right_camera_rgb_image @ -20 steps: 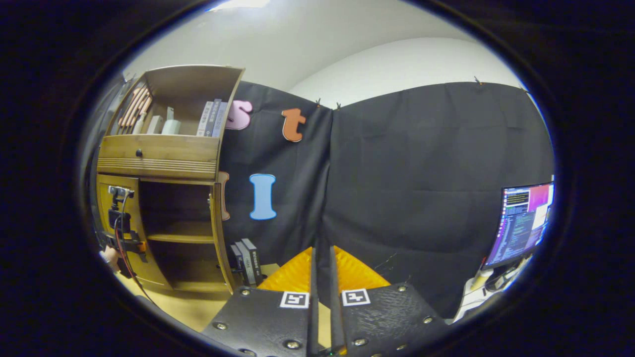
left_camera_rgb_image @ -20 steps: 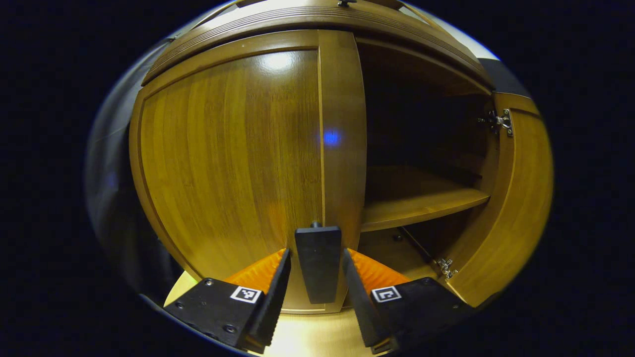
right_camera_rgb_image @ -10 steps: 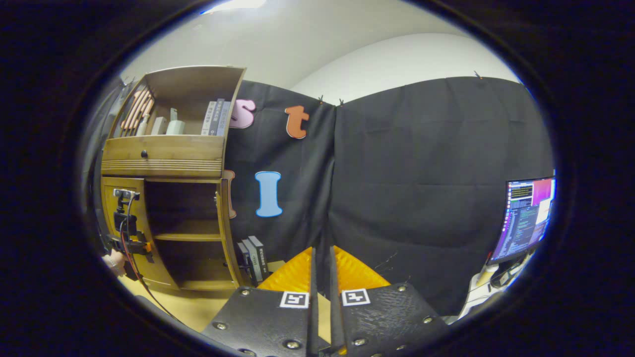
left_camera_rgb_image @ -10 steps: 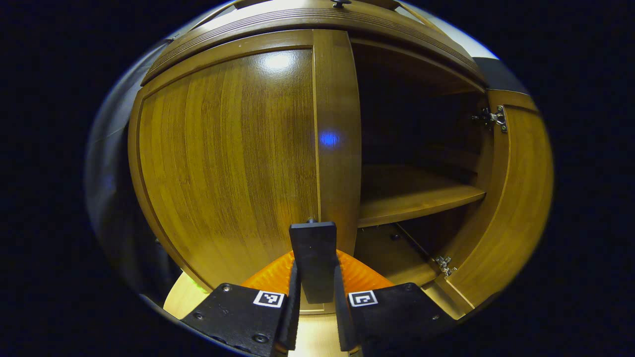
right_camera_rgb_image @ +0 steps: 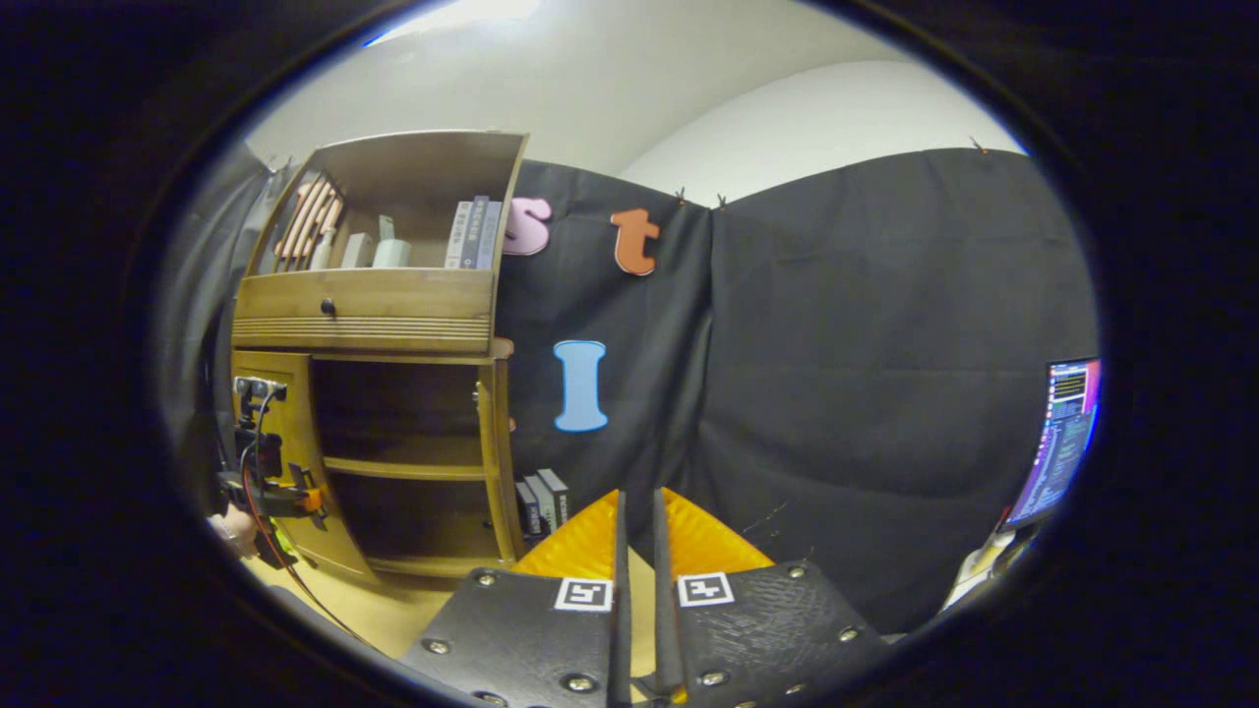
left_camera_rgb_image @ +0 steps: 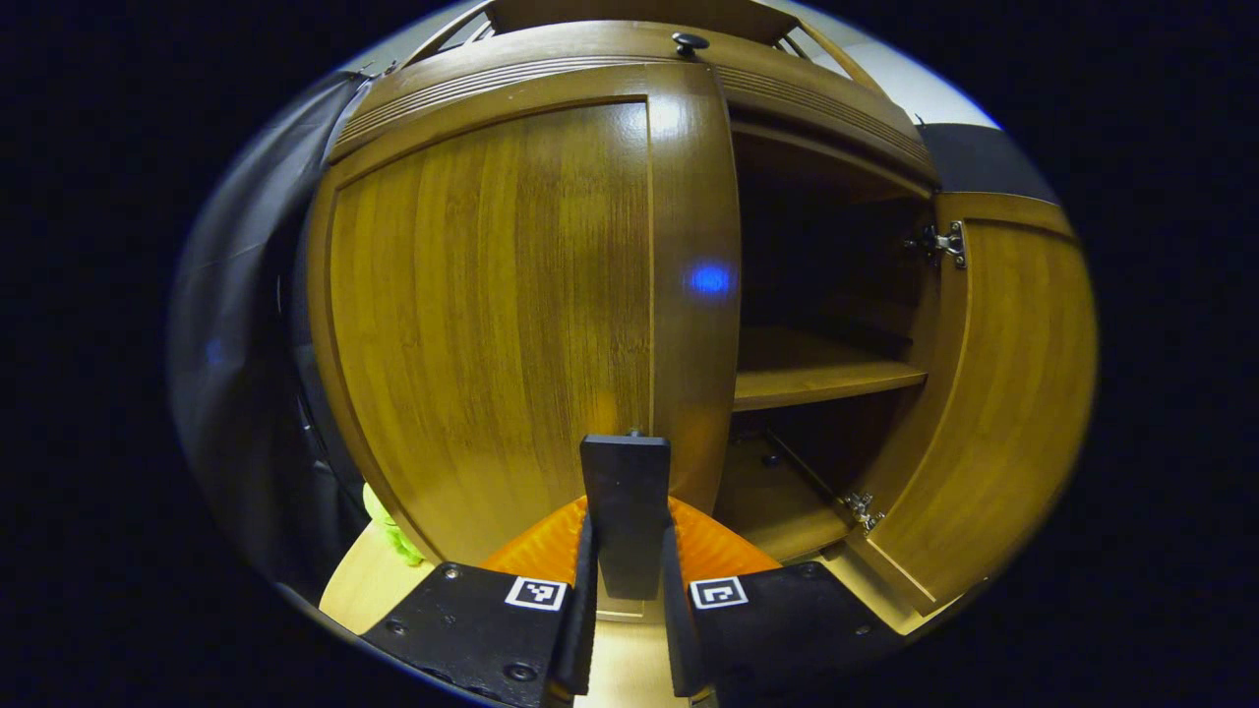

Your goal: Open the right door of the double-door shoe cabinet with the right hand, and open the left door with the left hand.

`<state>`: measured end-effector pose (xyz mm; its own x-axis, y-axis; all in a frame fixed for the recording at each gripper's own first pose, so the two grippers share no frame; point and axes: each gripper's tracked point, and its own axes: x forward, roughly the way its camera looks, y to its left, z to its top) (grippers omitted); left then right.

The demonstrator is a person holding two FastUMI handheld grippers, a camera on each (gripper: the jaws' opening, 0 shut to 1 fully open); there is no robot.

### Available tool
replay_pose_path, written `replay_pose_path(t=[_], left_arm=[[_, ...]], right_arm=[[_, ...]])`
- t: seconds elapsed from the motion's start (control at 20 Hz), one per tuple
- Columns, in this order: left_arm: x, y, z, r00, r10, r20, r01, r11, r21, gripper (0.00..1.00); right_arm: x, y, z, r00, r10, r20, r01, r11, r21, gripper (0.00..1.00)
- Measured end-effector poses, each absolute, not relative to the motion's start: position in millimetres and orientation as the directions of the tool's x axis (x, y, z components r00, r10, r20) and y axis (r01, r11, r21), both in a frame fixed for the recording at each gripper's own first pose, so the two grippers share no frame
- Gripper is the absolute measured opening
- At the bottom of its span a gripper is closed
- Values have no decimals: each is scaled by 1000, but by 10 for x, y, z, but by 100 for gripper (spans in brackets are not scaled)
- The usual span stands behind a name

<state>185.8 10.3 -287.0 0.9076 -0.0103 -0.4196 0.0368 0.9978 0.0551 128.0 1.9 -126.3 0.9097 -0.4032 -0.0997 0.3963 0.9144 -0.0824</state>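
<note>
**Left gripper clamped on the left door's handle, right door standing open**

In the left gripper view, the left gripper [left_camera_rgb_image: 626, 629] has its jaws clenched on the dark flat rectangular handle [left_camera_rgb_image: 626, 511] that sticks out from the inner edge of the glossy brown wooden left door [left_camera_rgb_image: 511, 315] of the double-door shoe cabinet. Both fingers press the handle's sides. The left door has swung a little away from the cabinet front, with its tall inner edge turned toward the camera. Just beside it the cabinet interior is exposed: a wooden shelf [left_camera_rgb_image: 816, 374] crosses the dark opening, and the wooden right door [left_camera_rgb_image: 993, 393] stands wide open at the far side, its two metal hinges [left_camera_rgb_image: 939, 243] visible on its inner face. A small dark knob [left_camera_rgb_image: 689, 42] sits on the drawer front above the doors.

In the right gripper view, the right gripper [right_camera_rgb_image: 637, 600] is well apart from the cabinet [right_camera_rgb_image: 374, 334], with its jaws closed together on nothing. The left gripper [right_camera_rgb_image: 266, 482] and a hand [right_camera_rgb_image: 234, 531] show at the left door. Books [right_camera_rgb_image: 472, 234] stand in the open top shelf, and a lit monitor [right_camera_rgb_image: 1062, 433] is at the far edge.
</note>
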Motion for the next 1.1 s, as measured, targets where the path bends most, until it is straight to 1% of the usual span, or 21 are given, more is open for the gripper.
replay_pose_path(t=[0.1,0.25,0.4,0.45,0.7,0.75,0.95,1.0,1.1], left_arm=[[1856,116,-2881,909,-7,-417,31,998,51,31],[1856,123,-2891,909,1,-417,20,999,47,30],[1850,134,-2868,909,8,-416,11,999,41,31],[1859,131,-2862,909,11,-417,5,999,37,30],[1869,147,-2866,906,32,-422,-23,999,28,30],[1877,152,-2861,906,39,-422,-30,999,28,28],[1892,178,-2861,904,67,-423,-59,998,32,29],[1897,189,-2866,902,76,-424,-69,997,31,25],[1927,181,-2859,901,91,-424,-84,996,36,24]], right_arm=[[1341,104,-1276,923,-371,-104,364,928,-80,10],[1418,221,-1300,940,-323,-112,316,946,-77,10],[1475,362,-1338,951,-283,-126,277,959,-64,10],[1492,405,-1353,954,-270,-132,264,963,-60,10],[1607,614,-1407,969,-198,-149,193,980,-48,10],[1637,662,-1411,972,-180,-152,176,983,-44,10],[1762,847,-1457,982,-101,-162,98,995,-25,10],[1770,915,-1468,983,-79,-165,77,997,-20,10],[1867,1056,-1494,984,-39,-172,38,999,-11,10]])
